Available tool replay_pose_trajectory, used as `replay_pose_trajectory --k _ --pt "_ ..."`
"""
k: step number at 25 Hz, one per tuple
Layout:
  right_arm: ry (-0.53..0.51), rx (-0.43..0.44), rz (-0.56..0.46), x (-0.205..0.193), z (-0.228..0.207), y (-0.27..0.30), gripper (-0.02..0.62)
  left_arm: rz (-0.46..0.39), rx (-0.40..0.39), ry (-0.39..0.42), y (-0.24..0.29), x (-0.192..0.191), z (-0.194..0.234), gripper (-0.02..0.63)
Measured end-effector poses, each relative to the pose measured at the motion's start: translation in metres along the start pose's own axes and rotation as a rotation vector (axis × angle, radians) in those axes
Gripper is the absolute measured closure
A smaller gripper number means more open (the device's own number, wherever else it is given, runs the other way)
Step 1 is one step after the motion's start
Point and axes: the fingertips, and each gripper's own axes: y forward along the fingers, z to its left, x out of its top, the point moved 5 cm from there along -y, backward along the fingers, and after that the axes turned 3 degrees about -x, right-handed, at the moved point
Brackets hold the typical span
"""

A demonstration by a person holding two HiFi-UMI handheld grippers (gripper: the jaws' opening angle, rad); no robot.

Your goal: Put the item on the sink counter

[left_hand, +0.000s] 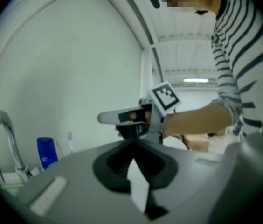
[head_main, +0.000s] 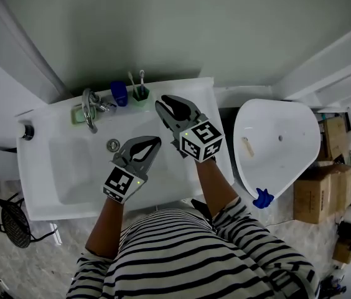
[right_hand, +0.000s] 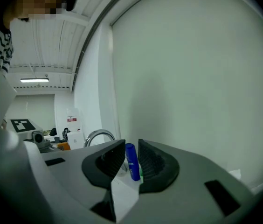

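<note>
A dark blue bottle (head_main: 119, 93) stands at the back of the white sink counter (head_main: 191, 92), beside a green holder (head_main: 140, 96) with toothbrushes. My right gripper (head_main: 160, 105) hovers over the counter's right part and points at them. Its jaws stand a little apart with nothing between them. Through that gap in the right gripper view (right_hand: 132, 142) I see the blue bottle (right_hand: 132, 162) and a bit of the green holder. My left gripper (head_main: 157, 141) hangs over the basin, jaws shut and empty. The left gripper view (left_hand: 132, 143) shows the right gripper (left_hand: 122, 119) ahead.
A chrome faucet (head_main: 90, 108) and a green soap dish (head_main: 78, 114) sit at the back left of the basin (head_main: 82, 167). A white toilet (head_main: 275, 142) with a small blue object (head_main: 262, 198) at its front stands to the right. Cardboard boxes (head_main: 322, 185) lie beyond it.
</note>
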Motion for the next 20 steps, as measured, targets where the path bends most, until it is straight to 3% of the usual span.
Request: replay_pose_trajectory --k 10,20 --pt "-0.046 0.027 -0.044 0.018 0.014 -0.078 0.525 -0.032 -0.003 0.052 0.008 0.027 -0.038 0.598" --pt "-0.043 0.076 -0.063 0.012 0.028 -0.151 0.563 -0.065 0.006 0.085 0.017 0.048 -0.082 0.598"
